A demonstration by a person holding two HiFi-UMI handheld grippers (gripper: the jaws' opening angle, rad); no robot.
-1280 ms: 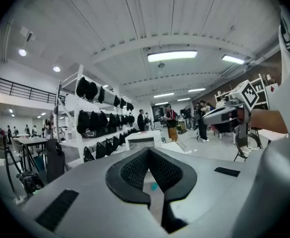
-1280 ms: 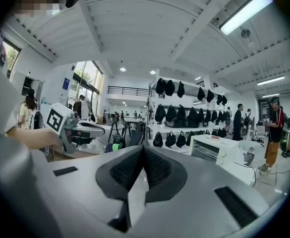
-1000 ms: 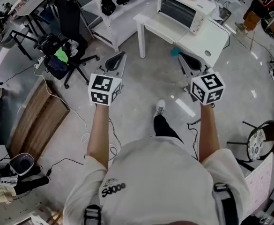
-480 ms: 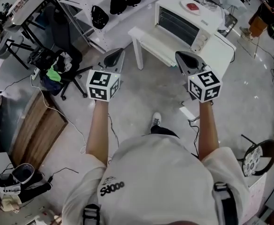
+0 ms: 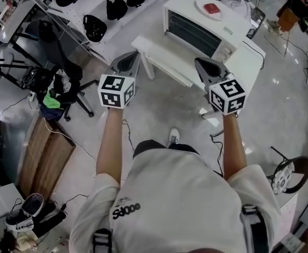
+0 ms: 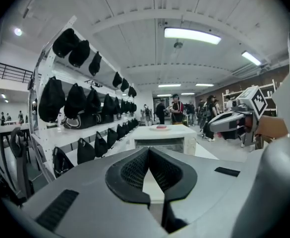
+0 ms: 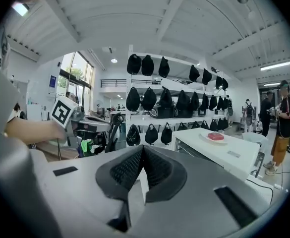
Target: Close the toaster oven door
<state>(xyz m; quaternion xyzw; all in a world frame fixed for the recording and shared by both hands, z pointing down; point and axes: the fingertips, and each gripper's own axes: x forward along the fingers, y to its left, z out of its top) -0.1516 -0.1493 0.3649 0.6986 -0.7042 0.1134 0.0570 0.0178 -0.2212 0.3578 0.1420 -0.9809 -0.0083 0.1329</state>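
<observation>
A white toaster oven [image 5: 196, 20] stands on a white table [image 5: 161, 57], with a red thing on a plate [image 5: 210, 8] on its roof. Its dark front, with rack bars showing, faces me; I cannot tell how the door stands. Both grippers are held out over the floor, short of the table's near edge. My left gripper [image 5: 130, 62] is shut with nothing in it, and so is my right gripper [image 5: 204, 65]. In the left gripper view the oven [image 6: 159, 139] sits straight ahead beyond the shut jaws [image 6: 148, 151]. In the right gripper view the shut jaws [image 7: 143, 151] point left of the oven [image 7: 219, 150].
A white rack hung with black bags [image 5: 106, 9] runs along the left. An office chair [image 5: 64, 94] and a wooden panel [image 5: 43, 152] are at the lower left, with cables on the floor. A round stool [image 5: 290, 173] stands at the right. People [image 6: 174, 108] stand far behind the table.
The person has stepped forward: the table and oven have come nearer and lower in the head view. Both grippers stay shut and level, now close to the table's near edge.
</observation>
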